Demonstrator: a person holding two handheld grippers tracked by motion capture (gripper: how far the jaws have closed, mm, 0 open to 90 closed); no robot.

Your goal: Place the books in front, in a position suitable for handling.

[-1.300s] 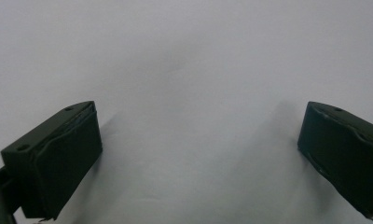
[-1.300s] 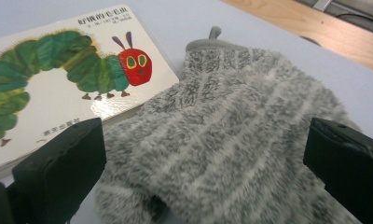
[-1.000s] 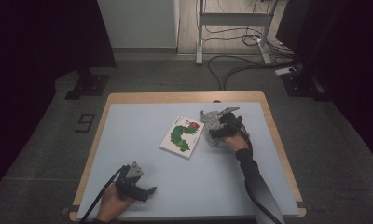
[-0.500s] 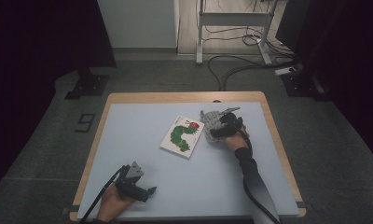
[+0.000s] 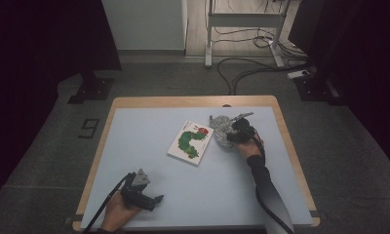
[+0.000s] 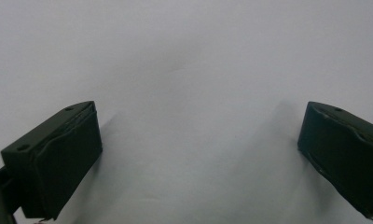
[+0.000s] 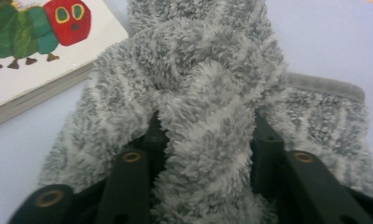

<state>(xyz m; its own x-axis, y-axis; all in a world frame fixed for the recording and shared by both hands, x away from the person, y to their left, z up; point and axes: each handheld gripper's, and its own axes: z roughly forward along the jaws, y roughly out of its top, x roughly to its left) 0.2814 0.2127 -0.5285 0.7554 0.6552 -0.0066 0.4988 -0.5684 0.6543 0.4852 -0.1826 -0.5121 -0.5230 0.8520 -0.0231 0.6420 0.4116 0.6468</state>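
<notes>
On the table (image 5: 134, 146), seen from the high view, the left gripper (image 5: 154, 200) is held low at about seven o'clock, near the front edge. In the left gripper view its jaws are spread wide over bare tabletop, with nothing between them.

Toward the middle, at roughly twelve o'clock from the table's centre, a book (image 5: 190, 142) is laid flat, its white cover bearing a green caterpillar with a red head. In the right gripper view the book (image 7: 31, 51) is seen at about ten o'clock, just beside the sock.

At about two o'clock from the table's centre, a grey fluffy sock (image 5: 221, 131) is found, just right of the book. The right gripper (image 5: 230, 138) is laid against it from the right. In the right gripper view a fold of the sock (image 7: 208, 116) is pinched between the jaws, which have just been closing onto it; the pile bulges out above and around the pads. The rest of the sock lies on the table.
</notes>
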